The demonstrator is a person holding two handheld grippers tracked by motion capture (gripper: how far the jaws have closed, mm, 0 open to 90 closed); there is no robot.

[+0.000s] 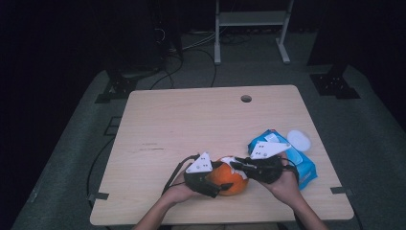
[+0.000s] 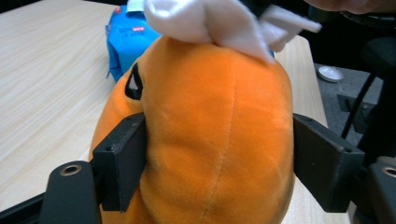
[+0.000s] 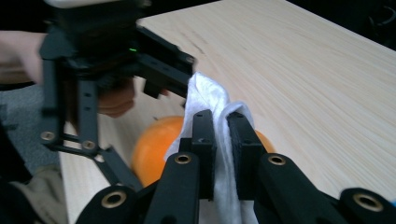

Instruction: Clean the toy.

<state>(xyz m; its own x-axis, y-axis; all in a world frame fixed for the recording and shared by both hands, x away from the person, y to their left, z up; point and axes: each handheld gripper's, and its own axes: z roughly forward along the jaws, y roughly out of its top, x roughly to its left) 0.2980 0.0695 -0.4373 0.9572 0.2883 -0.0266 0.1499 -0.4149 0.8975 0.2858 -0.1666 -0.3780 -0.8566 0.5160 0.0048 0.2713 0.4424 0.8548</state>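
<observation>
Near the front edge of the desk (image 1: 158, 120), right of middle: orange plush (image 1: 229, 179), clamped from its left by the left gripper (image 1: 218, 184). Fingers (image 2: 122, 161) pressed into both flanks of the plush, grasping it firmly and denting the fabric slightly. Just right of it, the right gripper (image 1: 238, 167), fingers (image 3: 204, 140) clenched on a white wipe (image 3: 212, 100), the cloth pinched thin between them and draped over the top of the plush. Further right, toward the right edge: blue wipe pack (image 1: 304, 167), with a white lid (image 1: 298, 140) beside its far corner.

Judged progress: early to middle of a wiping job. Done already: wipe out of the pack and in hand, plush steadied, cloth brought into contact with the top. Left to do: most of the rubbing over the orange surface, probably turning the plush for the other sides, then setting wipe and plush down.

Plush roughly egg-shaped; in the left gripper view, long axis running away from the camera, between the fingers, with the wiped end farthest. One dark eye mark (image 2: 134, 84) on its left flank in that view. Facing direction across the desk hard to tell.
</observation>
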